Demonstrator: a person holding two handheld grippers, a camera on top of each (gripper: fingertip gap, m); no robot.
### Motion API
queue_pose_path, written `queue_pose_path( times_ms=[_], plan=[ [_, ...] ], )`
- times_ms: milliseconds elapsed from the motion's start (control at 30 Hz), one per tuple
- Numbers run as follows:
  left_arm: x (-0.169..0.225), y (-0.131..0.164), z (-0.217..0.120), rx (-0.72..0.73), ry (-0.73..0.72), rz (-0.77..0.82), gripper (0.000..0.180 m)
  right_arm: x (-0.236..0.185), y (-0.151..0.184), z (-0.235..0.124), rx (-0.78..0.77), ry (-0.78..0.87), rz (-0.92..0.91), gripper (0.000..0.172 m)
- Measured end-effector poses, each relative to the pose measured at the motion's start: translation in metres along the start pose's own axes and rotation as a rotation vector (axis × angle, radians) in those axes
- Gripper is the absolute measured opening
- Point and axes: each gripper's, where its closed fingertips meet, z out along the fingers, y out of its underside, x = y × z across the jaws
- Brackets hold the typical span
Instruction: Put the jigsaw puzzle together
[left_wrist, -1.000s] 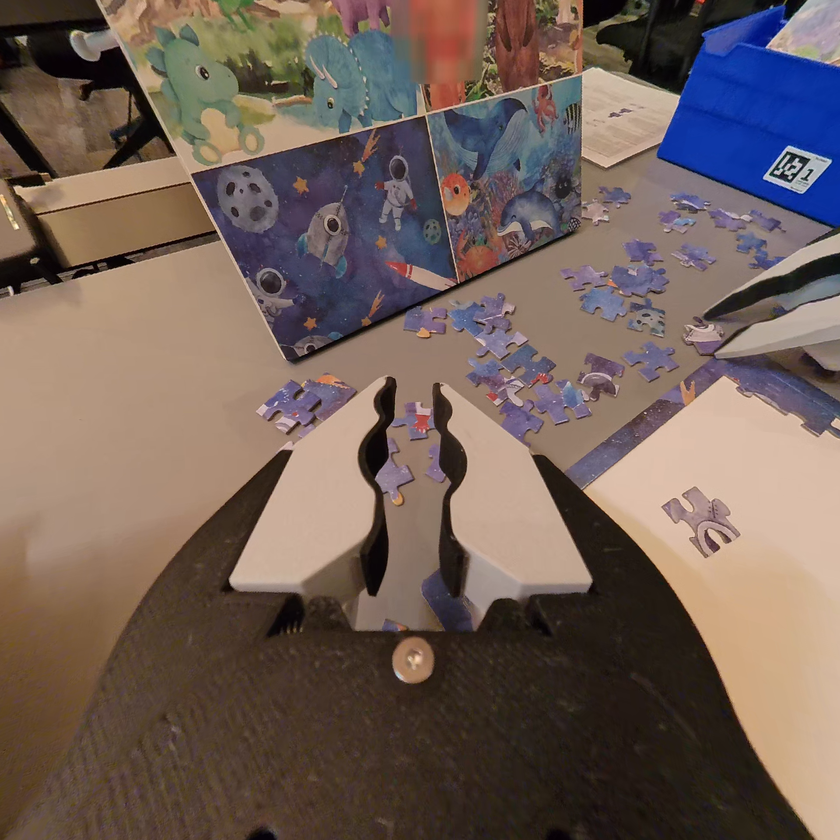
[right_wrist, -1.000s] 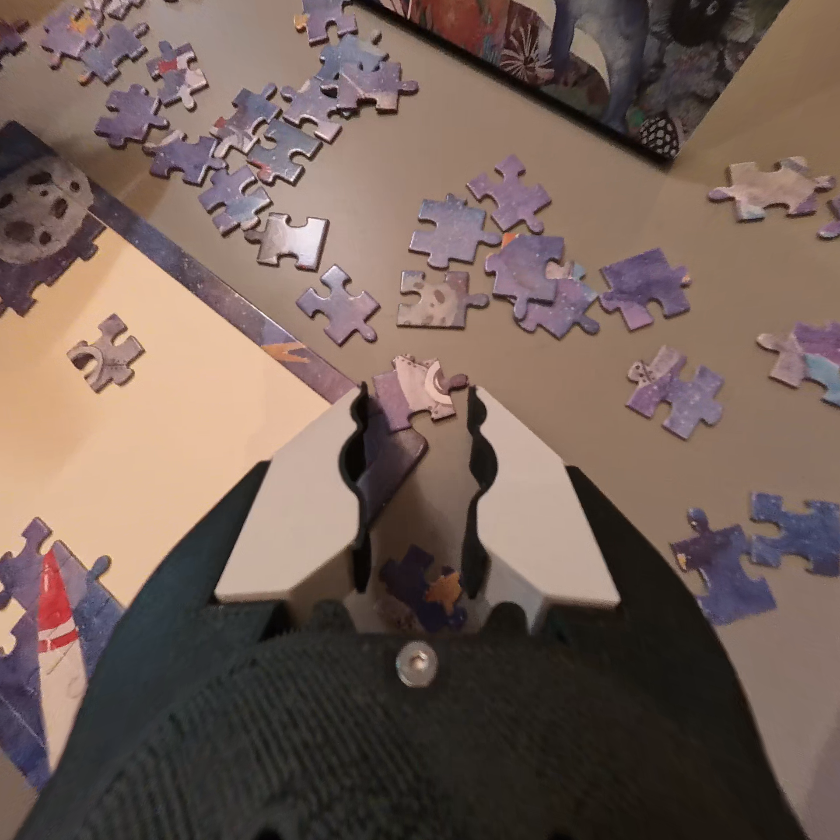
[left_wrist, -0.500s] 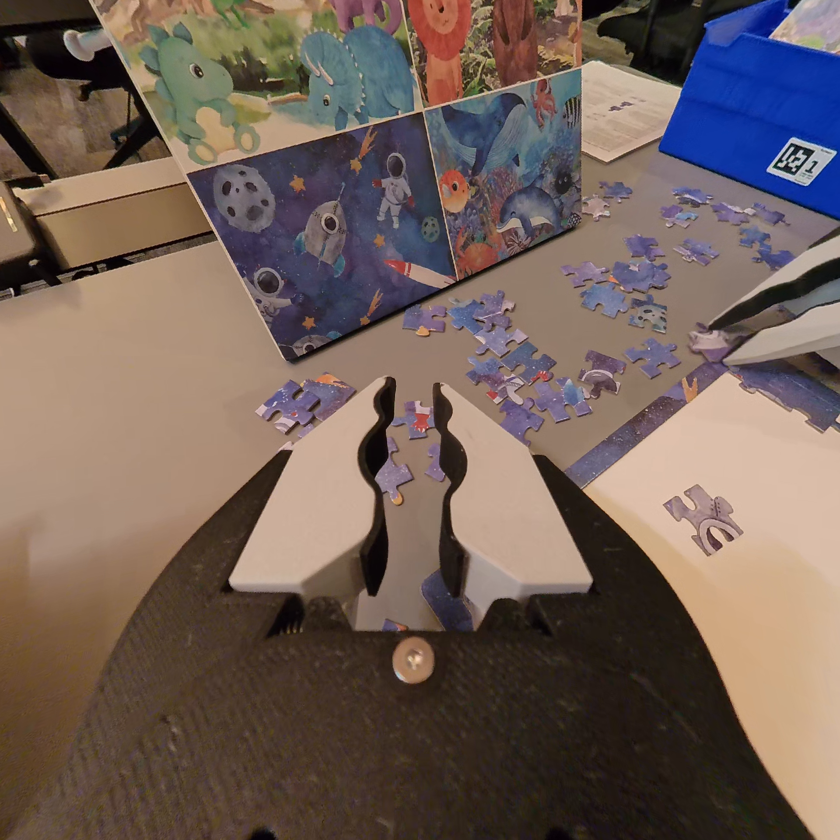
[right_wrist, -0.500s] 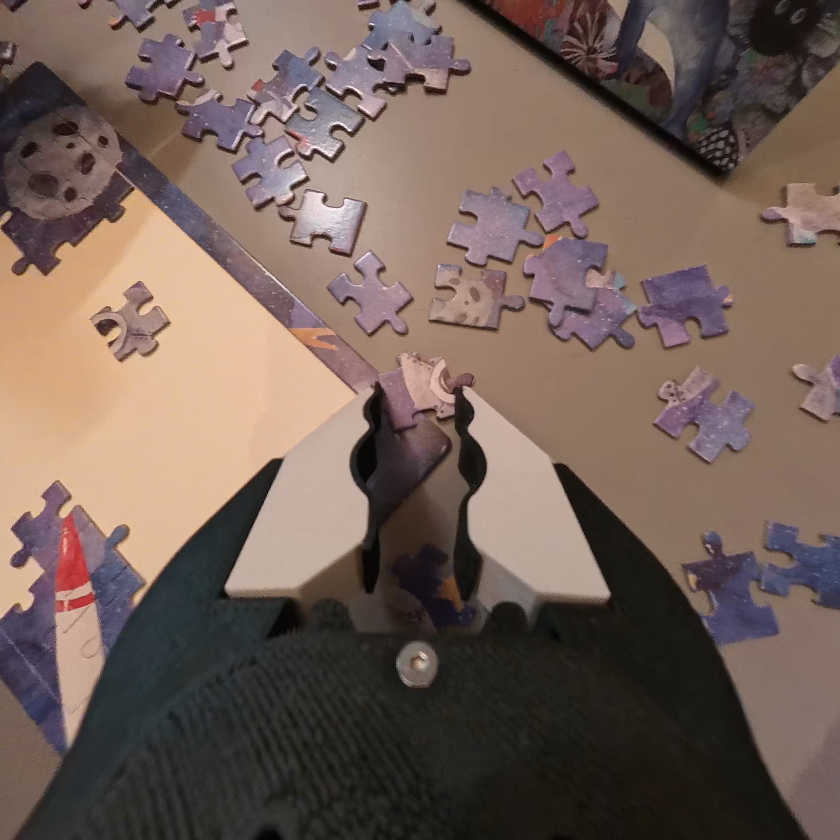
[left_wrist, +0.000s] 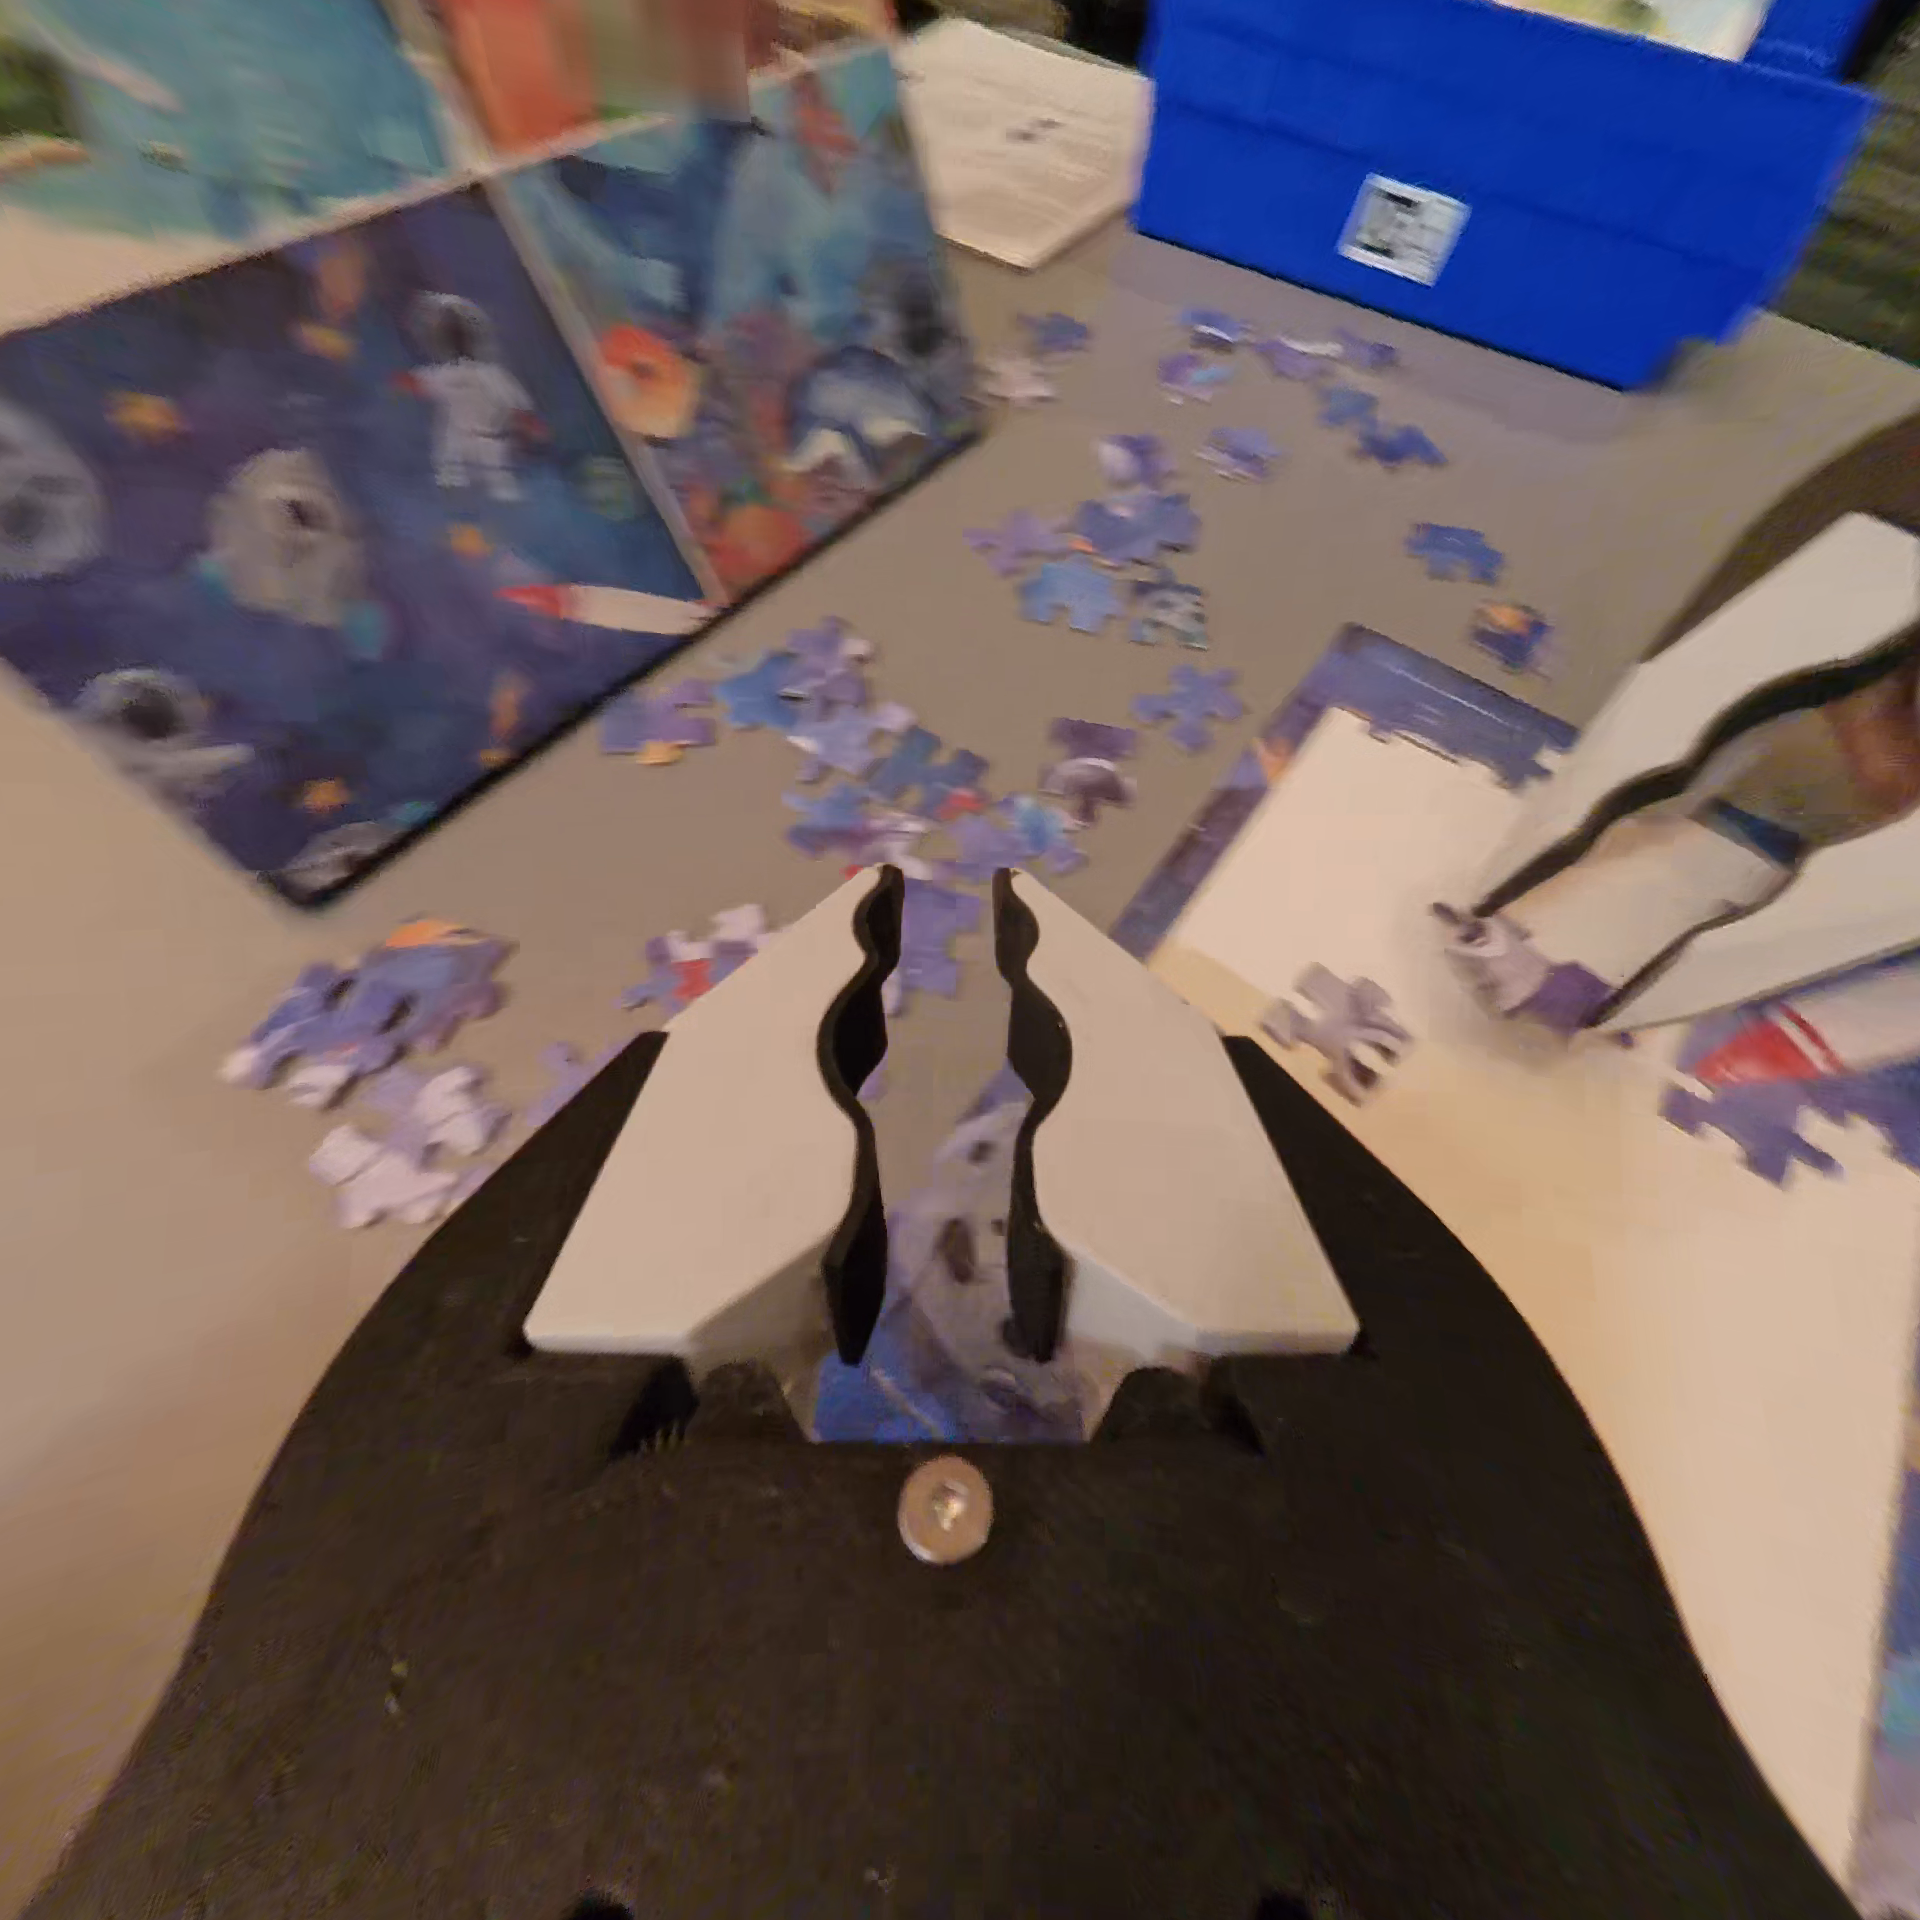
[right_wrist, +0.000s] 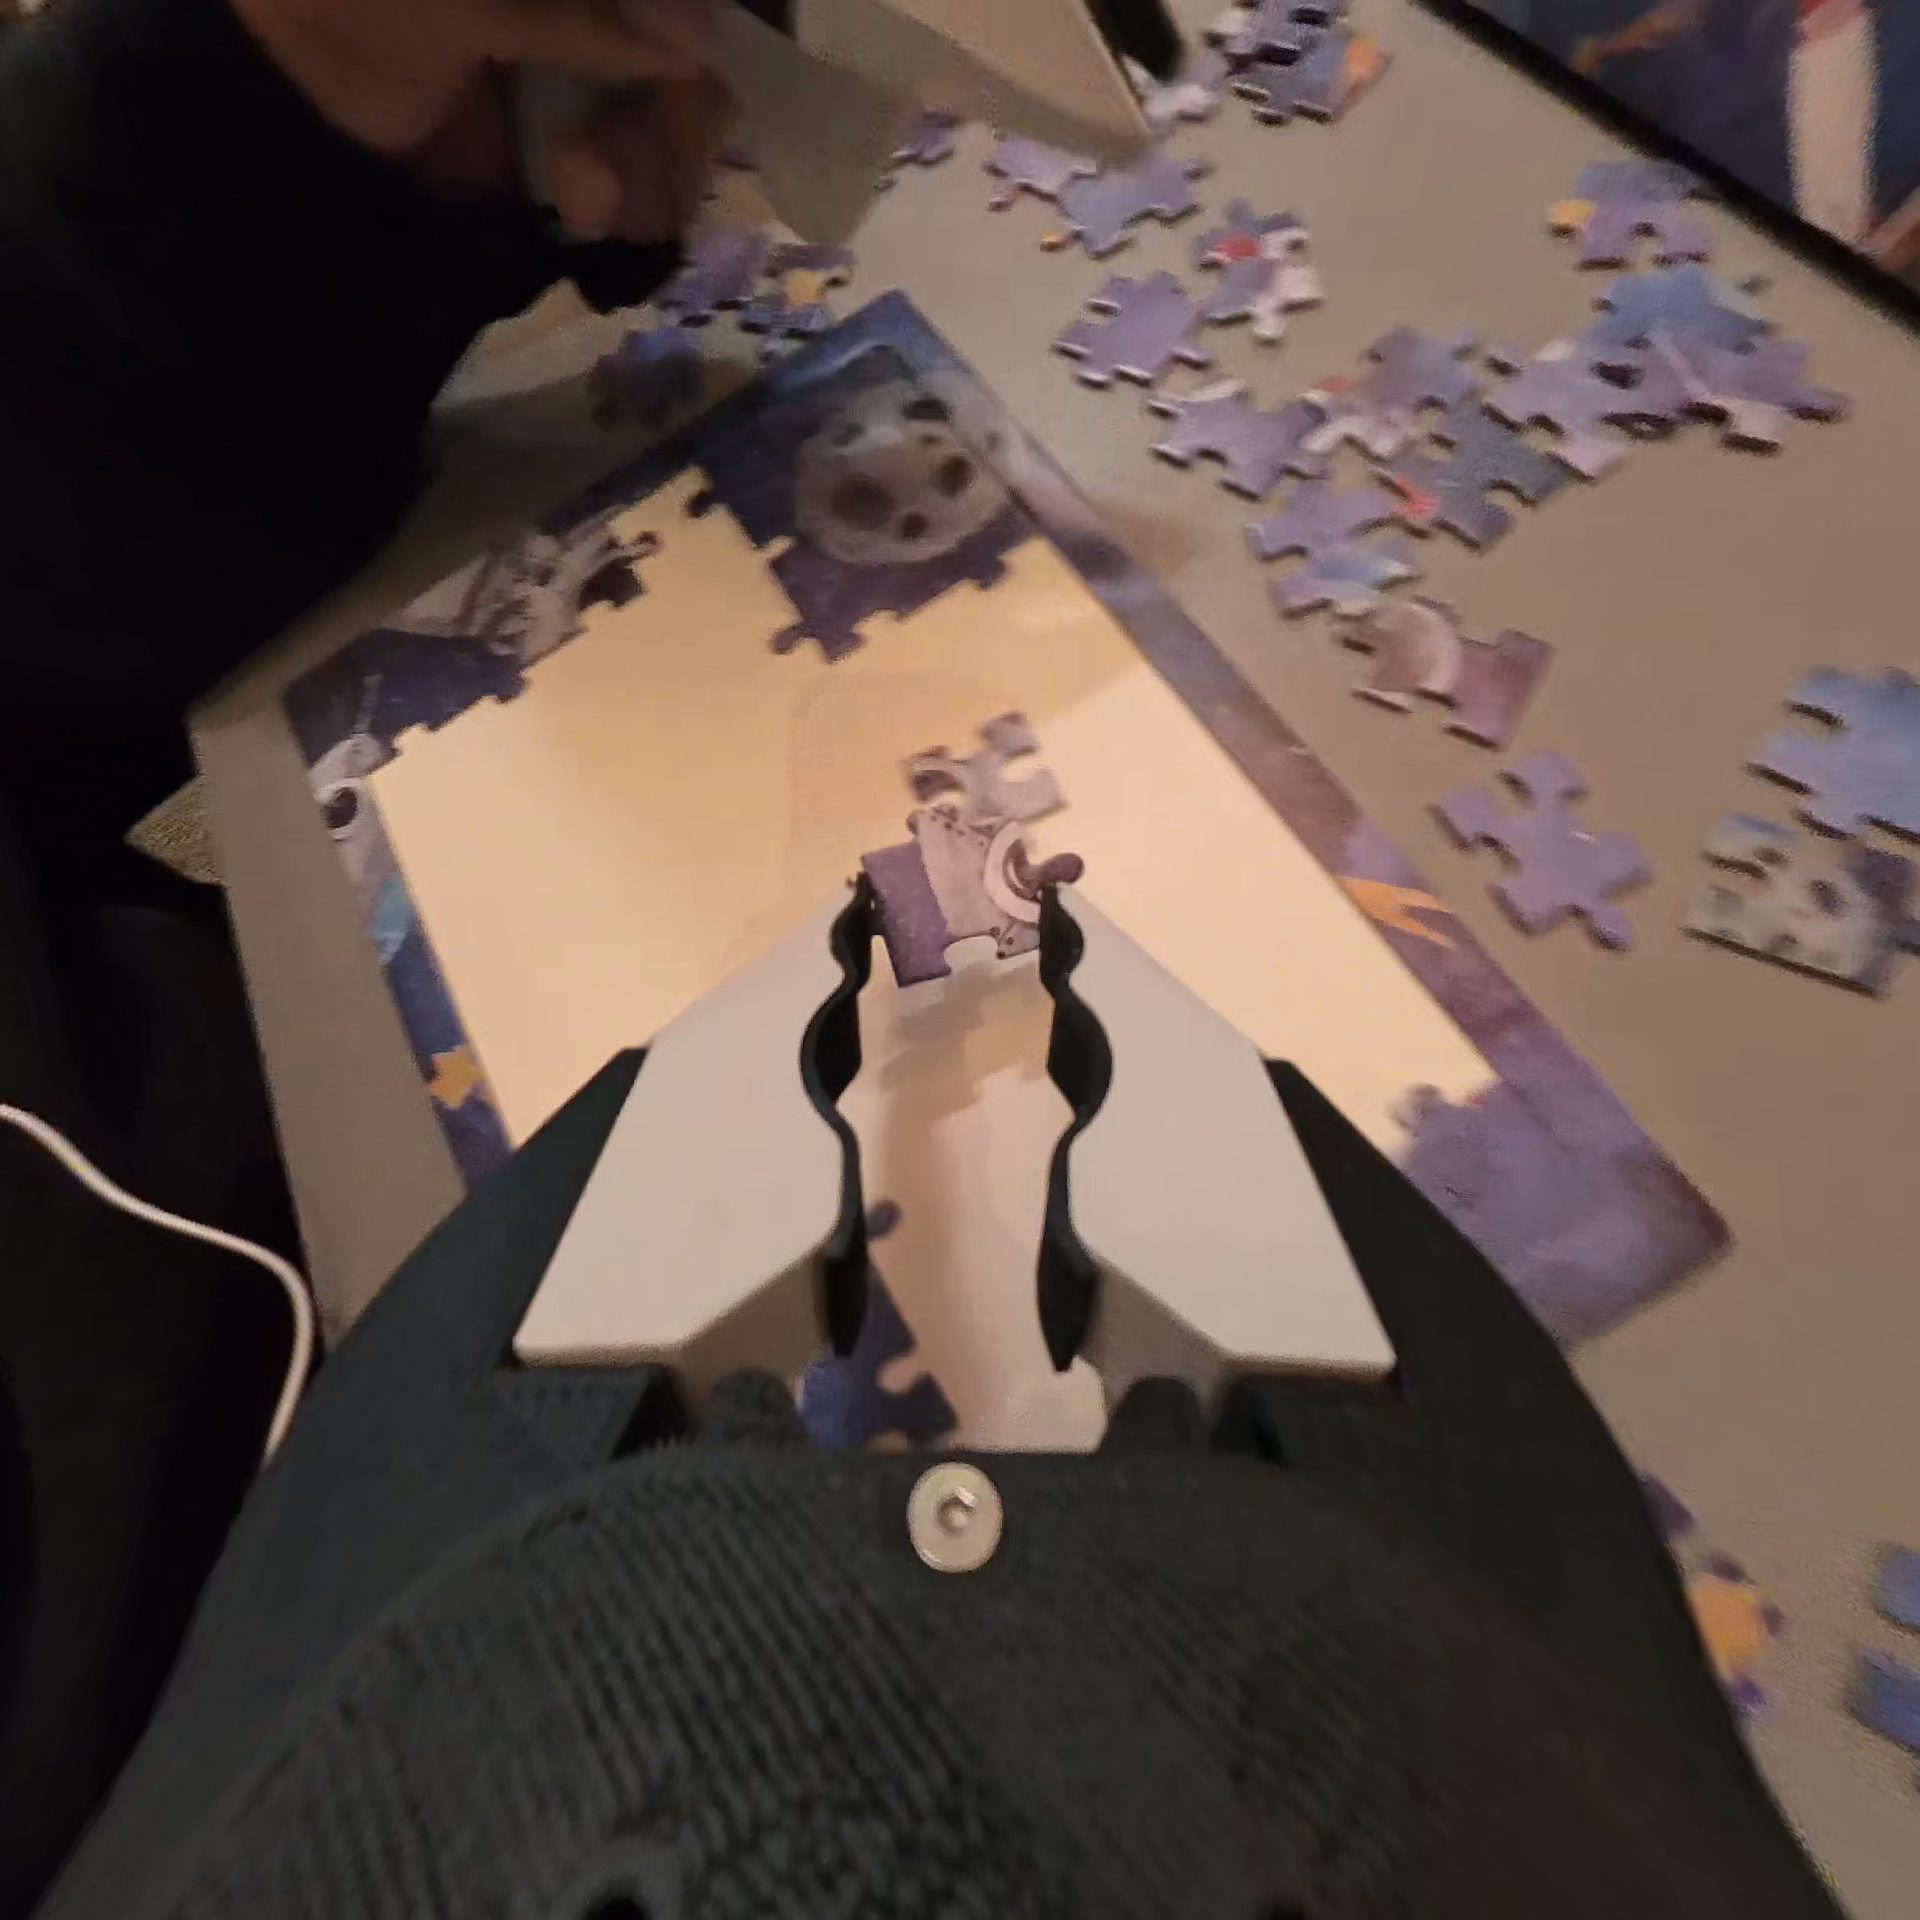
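Right gripper (right_wrist: 961, 894): fingertips clamped on purple puzzle piece (right_wrist: 961, 883); clearest in right view. Left gripper (left_wrist: 943, 883): fingers slightly apart, nothing between.

A blue bin (left_wrist: 1475, 166) bearing a white label is set at the table's (left_wrist: 156, 1195) far edge, a printed sheet (left_wrist: 1023, 156) just beside it. A picture board (left_wrist: 343, 468) is propped nearby.

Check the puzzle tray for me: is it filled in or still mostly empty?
Mostly empty. The puzzle tray shows bare cream board across its middle; only edge patches are assembled, and one loose piece lies beyond the piece the right gripper holds.
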Motion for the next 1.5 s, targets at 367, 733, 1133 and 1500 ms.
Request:
queue_pose_path(
  times_ms=[367, 733, 1133, 1500],
  plan=[
    [0.071, 0.029, 0.022, -0.176, 0.24, 0.157, 0.012, -0.02, 0.004, 0.031, -0.092, 0.052, -0.193, 0.03],
    [0.079, 0.047, 0.028, -0.27, 0.254, 0.207, 0.012, -0.019, 0.006, 0.036, -0.143, 0.058, -0.231, 0.031],
    [0.079, 0.05, 0.029, -0.285, 0.257, 0.211, 0.012, -0.017, 0.005, 0.036, -0.153, 0.074, -0.252, 0.034],
    [0.081, 0.052, 0.029, -0.293, 0.263, 0.215, 0.013, -0.022, 0.005, 0.038, -0.143, 0.053, -0.251, 0.034]
  ],
)
